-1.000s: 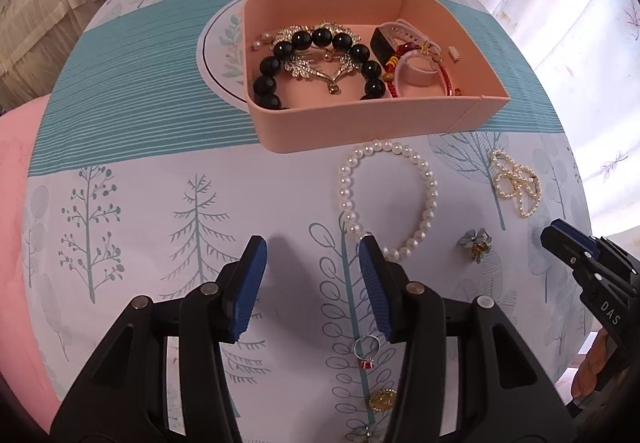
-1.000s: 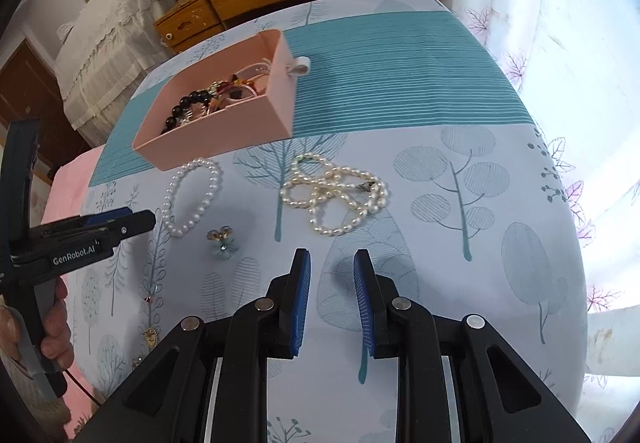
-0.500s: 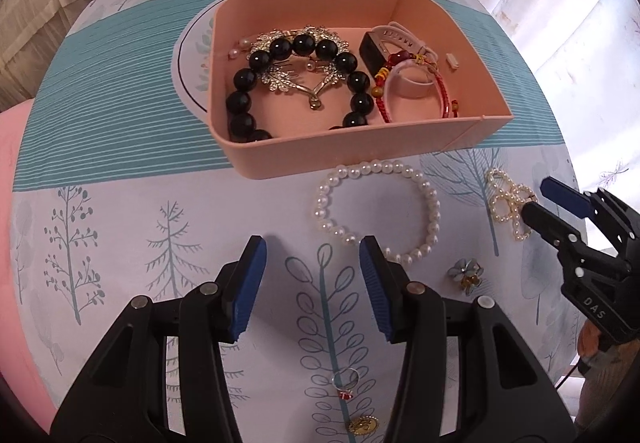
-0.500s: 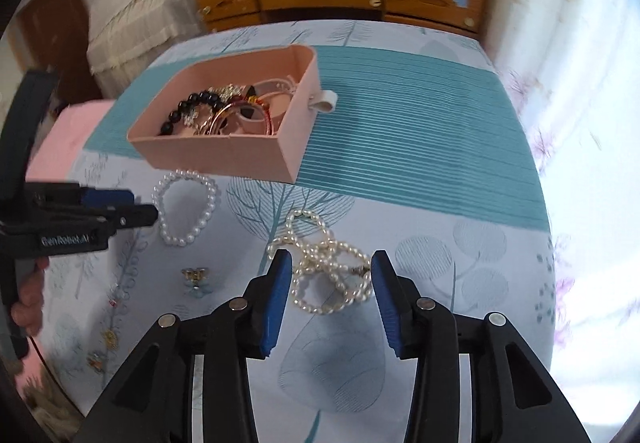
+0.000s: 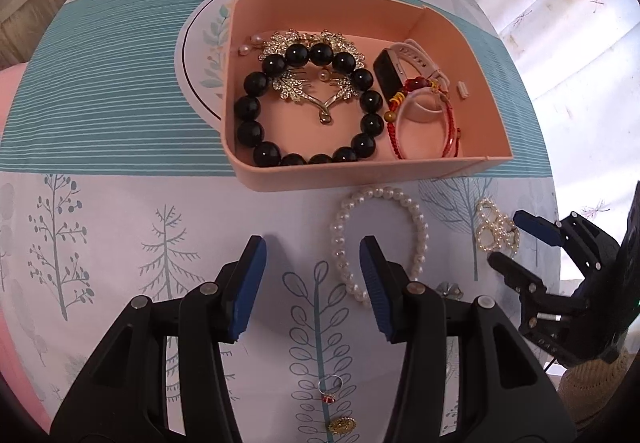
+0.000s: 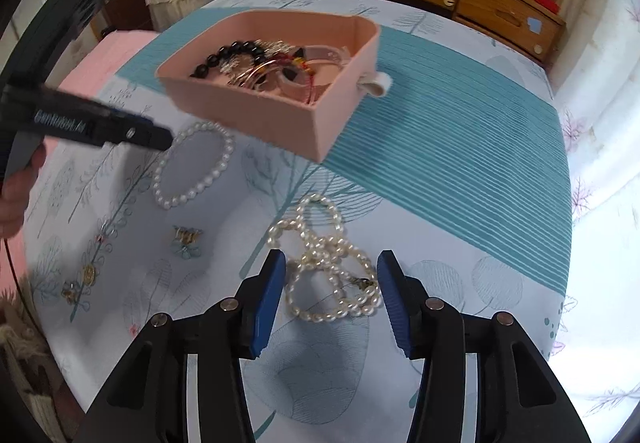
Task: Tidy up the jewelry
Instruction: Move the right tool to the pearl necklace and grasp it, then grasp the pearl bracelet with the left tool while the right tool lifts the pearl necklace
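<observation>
Right tool [image 6: 332, 297] newly astride pearl necklace [image 6: 328, 267], its tangle lengthwise between open jaws

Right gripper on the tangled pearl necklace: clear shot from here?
Probably yes. The right gripper has just been opening and its blue pads already straddle the pearl necklace without pressing it; nothing lies between, and the left gripper is off to the side.

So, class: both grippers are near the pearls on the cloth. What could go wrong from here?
1. The right gripper, whose jaws have just been opening, straddles the tangled pearl necklace; a pinch may catch one loop, leaving the rest dangling or snagging.
2. The left gripper is open with one finger over the pearl bracelet; closing could push it aside.
3. The necklace might catch the near wall of the pink box.
</observation>
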{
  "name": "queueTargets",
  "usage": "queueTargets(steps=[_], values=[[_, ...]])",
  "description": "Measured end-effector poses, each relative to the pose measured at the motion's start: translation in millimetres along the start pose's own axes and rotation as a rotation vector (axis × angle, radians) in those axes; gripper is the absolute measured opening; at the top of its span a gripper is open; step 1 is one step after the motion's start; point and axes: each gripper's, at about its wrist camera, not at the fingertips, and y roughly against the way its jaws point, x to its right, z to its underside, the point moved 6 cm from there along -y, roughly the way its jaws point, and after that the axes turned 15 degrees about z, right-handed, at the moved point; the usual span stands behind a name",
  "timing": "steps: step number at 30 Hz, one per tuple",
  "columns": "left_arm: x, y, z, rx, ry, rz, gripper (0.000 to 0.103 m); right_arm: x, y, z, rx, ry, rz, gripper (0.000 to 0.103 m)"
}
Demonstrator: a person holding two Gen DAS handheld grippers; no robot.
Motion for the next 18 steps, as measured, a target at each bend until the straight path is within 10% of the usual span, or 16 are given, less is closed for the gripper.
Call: queueTargets(steps=[16, 18], values=[[31.1, -27.7, -6.0, -0.088, -0.154, -0.165, 0.045, 7.7, 0.8, -0.7, -0.038, -0.156, -0.038, 0.006], [29.9, -22.5, -1.8, -0.078, -0.168, -0.16, 0.02, 12.3, 5.8, 0.5, -0.031, -0.209, -0.074, 0.005]])
